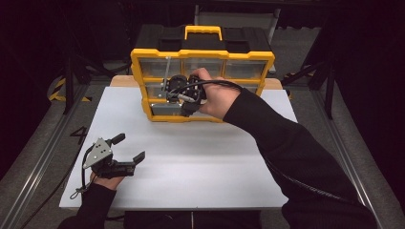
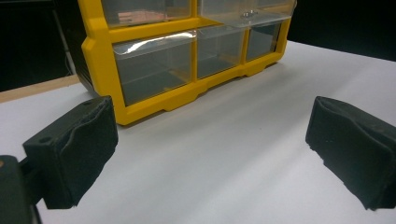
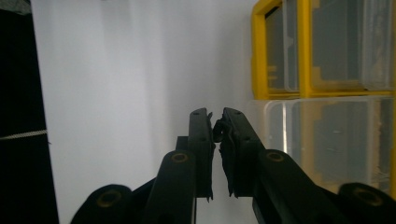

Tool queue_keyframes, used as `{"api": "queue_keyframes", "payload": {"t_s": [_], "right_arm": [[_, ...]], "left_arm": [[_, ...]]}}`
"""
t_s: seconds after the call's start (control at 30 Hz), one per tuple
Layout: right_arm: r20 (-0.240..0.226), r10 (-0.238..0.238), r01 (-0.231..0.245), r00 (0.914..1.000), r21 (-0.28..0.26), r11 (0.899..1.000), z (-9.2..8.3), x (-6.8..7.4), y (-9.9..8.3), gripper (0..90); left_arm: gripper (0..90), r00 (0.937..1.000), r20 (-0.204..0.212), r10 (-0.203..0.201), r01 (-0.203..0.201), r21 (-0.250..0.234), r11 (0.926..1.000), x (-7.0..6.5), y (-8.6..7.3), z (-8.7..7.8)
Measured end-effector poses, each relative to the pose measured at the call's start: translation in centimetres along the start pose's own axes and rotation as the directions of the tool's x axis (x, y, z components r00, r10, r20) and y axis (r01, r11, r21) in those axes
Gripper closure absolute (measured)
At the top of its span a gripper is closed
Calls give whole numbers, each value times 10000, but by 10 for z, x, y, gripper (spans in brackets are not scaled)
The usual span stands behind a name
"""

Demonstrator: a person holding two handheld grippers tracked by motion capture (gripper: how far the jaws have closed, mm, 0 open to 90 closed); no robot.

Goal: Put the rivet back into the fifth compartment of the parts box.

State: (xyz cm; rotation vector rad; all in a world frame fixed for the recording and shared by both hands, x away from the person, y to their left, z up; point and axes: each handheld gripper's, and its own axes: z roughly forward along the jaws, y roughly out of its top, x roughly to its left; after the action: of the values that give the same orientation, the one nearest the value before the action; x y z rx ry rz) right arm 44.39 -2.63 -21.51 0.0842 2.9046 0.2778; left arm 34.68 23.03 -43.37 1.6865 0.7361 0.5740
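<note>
Yellow drawer organizer (image 1: 202, 71) stands at 12 o'clock on the white table (image 1: 191, 162); no legible lettering on it. Right gripper (image 1: 187, 98), jaws closed and empty, is against its drawer fronts. Left gripper (image 1: 129, 148), at 8 o'clock, jaws wide, empty.

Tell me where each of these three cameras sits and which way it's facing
High view: above the person's side, looking forward and down at the white table board; both forearms, the left gripper and the right hand show.
Left gripper view: rides the left gripper, low over the board, facing the yellow plastic organiser with clear drawers; its black fingers stand apart.
Right gripper view: rides the right gripper, turned sideways beside the drawers; fingers shut, empty.
All views share the organiser.
</note>
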Motion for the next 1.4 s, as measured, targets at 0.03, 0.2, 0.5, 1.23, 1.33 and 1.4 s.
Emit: {"api": "queue_keyframes", "payload": {"t_s": [0.03,0.2,0.5,1.23,1.33,1.4], "right_arm": [[90,-31,31,10000,5,10000,0,-2,0,827],[237,233,-233,9994,1,9997,-3,-16,-1,827],[486,776,-782,9958,110,9969,-2,-47,4,827],[1004,1308,-1351,9863,374,9901,29,-83,-1,824],[865,1334,-1370,9873,365,9899,36,-86,-5,824],[787,1373,-1406,9874,381,9893,42,-85,-6,823]], "left_arm": [[32,10000,10,9,-9,17,10000,0,0,0],[32,10000,-19,3,-3,25,10000,0,0,1],[33,10000,-1,17,-17,49,10000,1,-1,1],[40,9999,90,55,-56,101,9999,1,-1,2],[40,10000,55,71,-71,88,9999,1,-1,1],[40,10000,3,72,-72,62,10000,1,-1,1]]}}
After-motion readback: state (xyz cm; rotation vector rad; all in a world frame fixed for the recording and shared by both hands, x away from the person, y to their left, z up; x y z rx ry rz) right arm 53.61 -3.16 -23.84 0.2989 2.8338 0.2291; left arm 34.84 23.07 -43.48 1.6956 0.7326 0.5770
